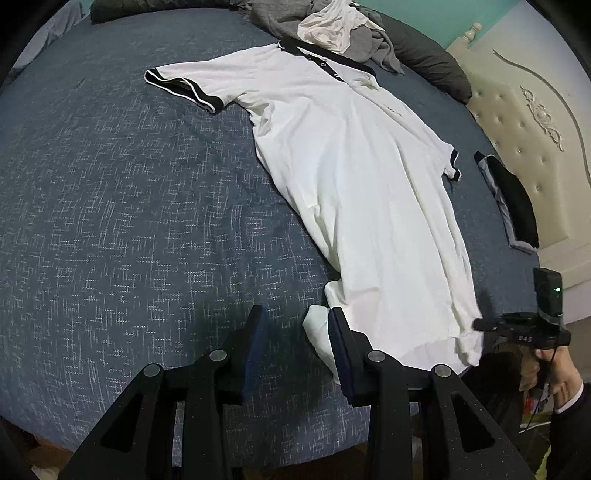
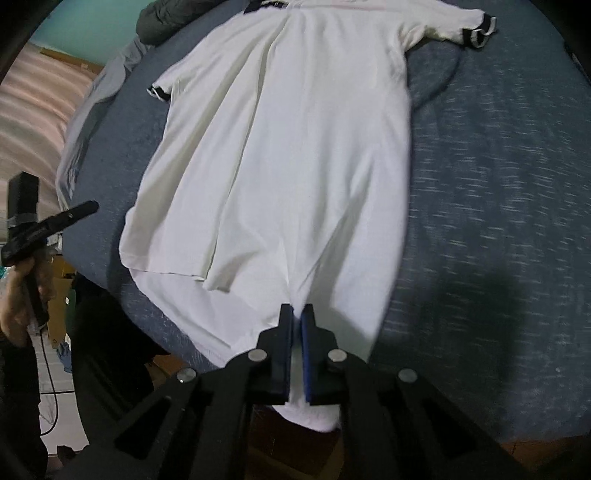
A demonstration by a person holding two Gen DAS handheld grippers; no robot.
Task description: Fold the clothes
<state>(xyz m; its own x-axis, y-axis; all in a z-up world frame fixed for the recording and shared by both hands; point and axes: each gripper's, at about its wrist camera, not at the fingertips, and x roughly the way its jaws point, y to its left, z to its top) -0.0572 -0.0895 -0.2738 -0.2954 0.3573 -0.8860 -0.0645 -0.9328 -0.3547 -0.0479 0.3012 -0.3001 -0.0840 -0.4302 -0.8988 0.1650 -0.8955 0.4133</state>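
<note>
A white polo shirt (image 1: 354, 177) with black collar and sleeve trim lies flat and lengthwise on the blue bedspread (image 1: 129, 206), collar far, hem near. My left gripper (image 1: 297, 319) is open just above the bedspread; a hem corner (image 1: 317, 332) lies against its right finger, not pinched. In the right wrist view my right gripper (image 2: 296, 314) is shut on the shirt's hem (image 2: 258, 314), with white cloth in the narrow gap. The left view shows the right gripper (image 1: 478, 325) at the other hem corner, held by a hand (image 1: 557, 380).
A heap of grey and white clothes (image 1: 332, 33) and a dark pillow (image 1: 428, 59) lie beyond the collar. A folded black garment (image 1: 513, 199) rests by the cream headboard (image 1: 535, 122). The bed's near edge runs just below both grippers.
</note>
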